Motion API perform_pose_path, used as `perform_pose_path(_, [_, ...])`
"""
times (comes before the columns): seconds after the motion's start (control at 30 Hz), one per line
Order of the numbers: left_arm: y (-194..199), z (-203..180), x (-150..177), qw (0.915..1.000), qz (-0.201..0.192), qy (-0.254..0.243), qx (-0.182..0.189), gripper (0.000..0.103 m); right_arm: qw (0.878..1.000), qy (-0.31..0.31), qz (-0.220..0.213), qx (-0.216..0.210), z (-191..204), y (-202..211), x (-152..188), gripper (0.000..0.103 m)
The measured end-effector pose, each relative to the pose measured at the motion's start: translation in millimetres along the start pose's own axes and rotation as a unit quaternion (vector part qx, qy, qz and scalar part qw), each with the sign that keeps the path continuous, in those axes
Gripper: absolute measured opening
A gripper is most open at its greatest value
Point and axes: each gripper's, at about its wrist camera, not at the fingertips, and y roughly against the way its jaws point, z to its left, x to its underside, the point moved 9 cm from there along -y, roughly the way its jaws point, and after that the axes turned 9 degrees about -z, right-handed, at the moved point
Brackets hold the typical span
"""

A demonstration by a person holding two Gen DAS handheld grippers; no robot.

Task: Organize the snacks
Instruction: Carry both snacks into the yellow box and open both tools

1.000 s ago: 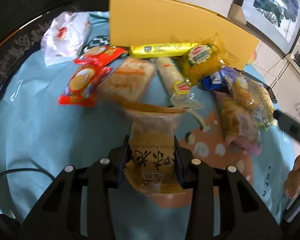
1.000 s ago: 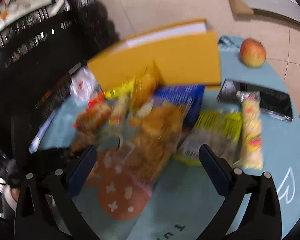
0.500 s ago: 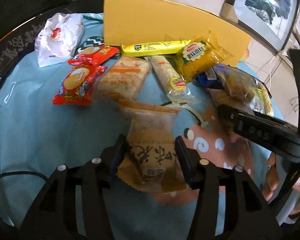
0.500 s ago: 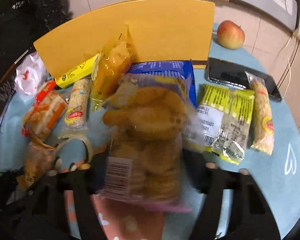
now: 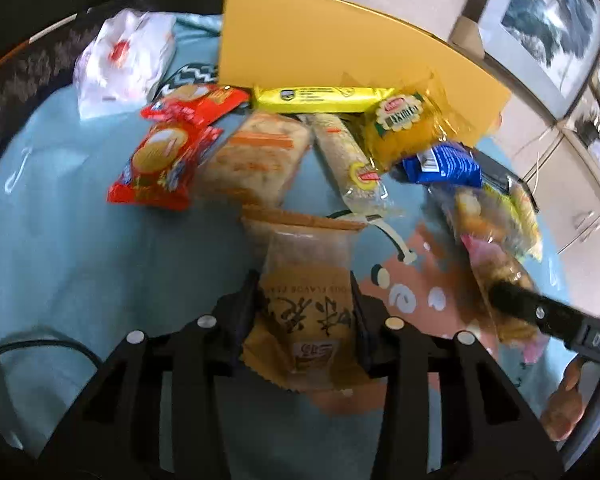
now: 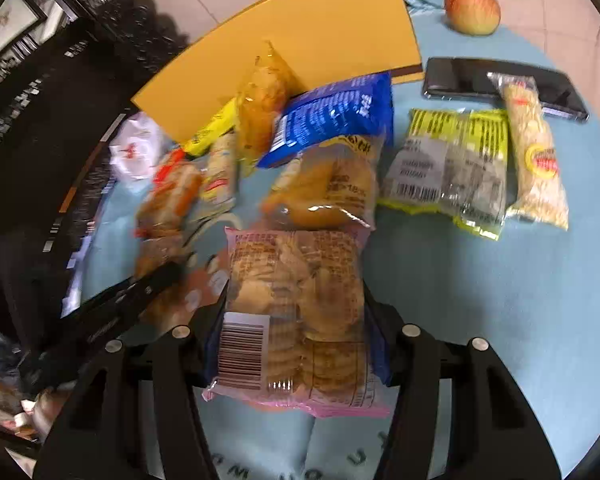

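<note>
In the left wrist view, our left tool [image 5: 305, 316] has the tan pastry packet [image 5: 309, 304] between its fingers, the packet's long axis running straight ahead along the fingers toward the yellow box [image 5: 340, 52] at the far side of the blue surface [image 5: 60, 264]; the jaws are closing at a narrow gap and press the wrapper's two sides, so we judge it gripped. Loose snacks lie between packet and box, the red biscuit packs [image 5: 168, 156] to the left. At the right edge the right tool [image 5: 540, 312] crosses a cookie bag. In the right wrist view, that cookie bag [image 6: 296, 316] sits lengthwise between our right tool's [image 6: 296, 332] fingers, about half open and clamped on its sides, barcode end toward us. The box stands beyond it, past the blue pack [image 6: 332, 116], so both hands have a similar reach forward
</note>
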Motion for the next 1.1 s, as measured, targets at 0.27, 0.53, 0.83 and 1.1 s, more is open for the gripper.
perform_pose_path(0.27, [33.0, -11.1, -19.5, 0.9986, -0.037, -0.029, -0.024, 0.041, 0.997, 0.007, -0.026, -0.068, 17.4, 32.9, -9.3, 0.057])
perform_pose_path(0.53, [61.8, -44.9, -54.6, 0.9942, -0.076, -0.075, -0.014, 0.041, 0.991, 0.071, -0.102, -0.052, 32.1, 79.3, -44.5, 0.057])
perform_pose_path(0.83, [58.6, -78.3, -160.7, 0.9860, -0.136, -0.094, -0.025, 0.041, 0.964, 0.141, -0.224, 0.000, 62.0, 91.9, -156.9, 0.057])
perform_pose_path(1.1, [-12.7, -83.8, -237.3, 0.9841, -0.151, -0.076, -0.055, 0.041, 0.954, 0.144, -0.252, 0.070, 50.1, 30.4, -230.5, 0.057])
